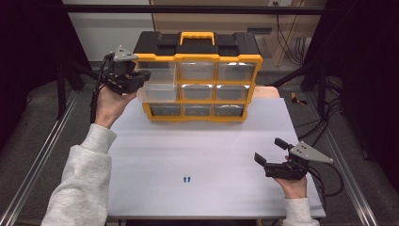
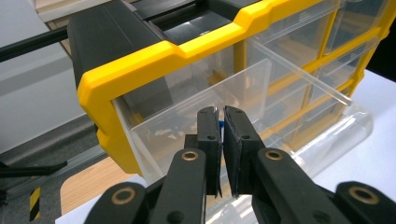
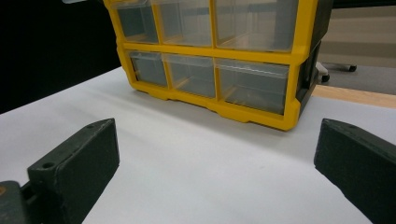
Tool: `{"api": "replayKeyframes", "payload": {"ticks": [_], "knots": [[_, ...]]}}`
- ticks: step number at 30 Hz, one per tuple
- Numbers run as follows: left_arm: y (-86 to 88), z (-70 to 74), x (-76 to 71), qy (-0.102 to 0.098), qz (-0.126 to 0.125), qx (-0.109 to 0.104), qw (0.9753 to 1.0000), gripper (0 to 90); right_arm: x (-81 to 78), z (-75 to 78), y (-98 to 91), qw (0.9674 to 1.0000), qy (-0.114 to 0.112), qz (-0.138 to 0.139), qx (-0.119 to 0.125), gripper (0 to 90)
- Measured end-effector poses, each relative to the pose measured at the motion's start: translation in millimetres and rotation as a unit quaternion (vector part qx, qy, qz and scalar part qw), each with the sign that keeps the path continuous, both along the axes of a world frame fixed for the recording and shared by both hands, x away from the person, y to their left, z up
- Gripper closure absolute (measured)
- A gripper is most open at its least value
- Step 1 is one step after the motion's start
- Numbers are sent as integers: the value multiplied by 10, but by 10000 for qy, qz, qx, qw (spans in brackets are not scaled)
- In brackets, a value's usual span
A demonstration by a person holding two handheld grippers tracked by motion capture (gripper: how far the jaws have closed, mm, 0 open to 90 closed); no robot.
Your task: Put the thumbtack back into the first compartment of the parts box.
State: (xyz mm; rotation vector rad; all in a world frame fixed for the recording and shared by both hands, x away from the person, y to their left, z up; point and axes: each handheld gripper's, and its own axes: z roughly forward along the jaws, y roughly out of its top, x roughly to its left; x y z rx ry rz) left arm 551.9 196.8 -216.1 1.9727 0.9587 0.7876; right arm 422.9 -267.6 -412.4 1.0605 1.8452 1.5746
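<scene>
White tabletop (image 1: 207, 150) occupies the centre of the high view, with dark floor and metal rails to either side. Nearest the lower edge, slightly left of centre, two small blue pieces (image 1: 187, 179) lie side by side on the bare surface. At lower right, the right gripper (image 1: 269, 153) rests low over the table, its jaws standing wide apart with nothing between them; the right gripper view confirms the gap.

Further back, at the upper centre, a yellow-framed organiser (image 1: 200, 59) with a black top and yellow handle stands at the table's far edge, holding three rows of clear drawers. At its left side a clear drawer (image 1: 157, 92) is pulled part way out of the frame. The left gripper (image 1: 143, 75) is at the upper left, above that drawer. In the left gripper view its jaws (image 2: 222, 128) are nearly together, pinching a small blue item (image 2: 221, 124) over the open drawer (image 2: 196, 112); the item is too hidden to identify.
</scene>
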Motion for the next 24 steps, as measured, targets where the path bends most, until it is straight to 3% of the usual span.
{"api": "replayKeyframes", "payload": {"ticks": [18, 24], "knots": [[-69, -62, 127, 341, 143, 352, 9987, 839, -7, 8, -7, 10000, 12, -17, 37, 5], [-64, -47, 141, 418, 245, 302, 9984, 780, -5, 7, -9, 10000, -12, -3, 37, 5]]}}
